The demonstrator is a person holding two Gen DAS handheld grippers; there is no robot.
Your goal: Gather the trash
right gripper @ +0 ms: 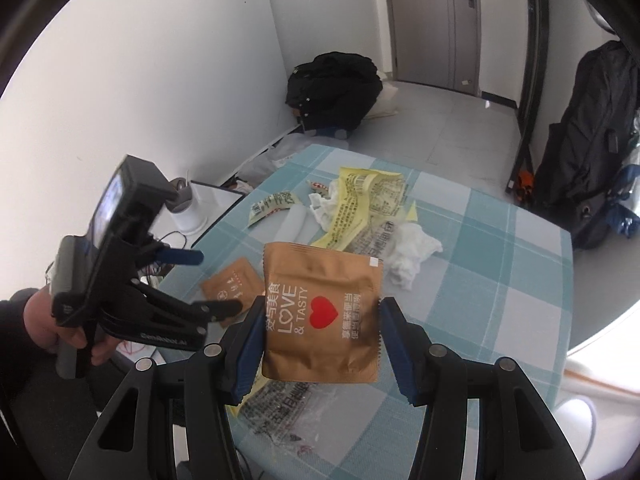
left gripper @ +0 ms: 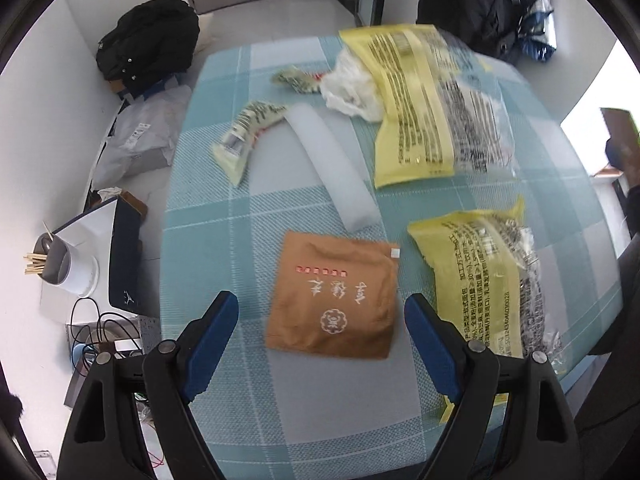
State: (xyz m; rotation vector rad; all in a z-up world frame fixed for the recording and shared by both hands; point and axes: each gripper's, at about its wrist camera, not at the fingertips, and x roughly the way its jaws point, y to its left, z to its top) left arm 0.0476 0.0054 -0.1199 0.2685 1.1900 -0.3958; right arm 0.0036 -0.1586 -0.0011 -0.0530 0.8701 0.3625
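My left gripper is open and hovers over a flat brown packet that lies on the checked tablecloth; it also shows in the right wrist view. My right gripper is shut on a second brown packet printed "LOVE & TASTY" and holds it up above the table. Two yellow wrappers, crumpled white tissue, two small torn sachets and a white strip lie further on.
Left of the table stand a white cup with sticks, a dark box and cables. Black bags sit on the floor. The left gripper shows in the right wrist view.
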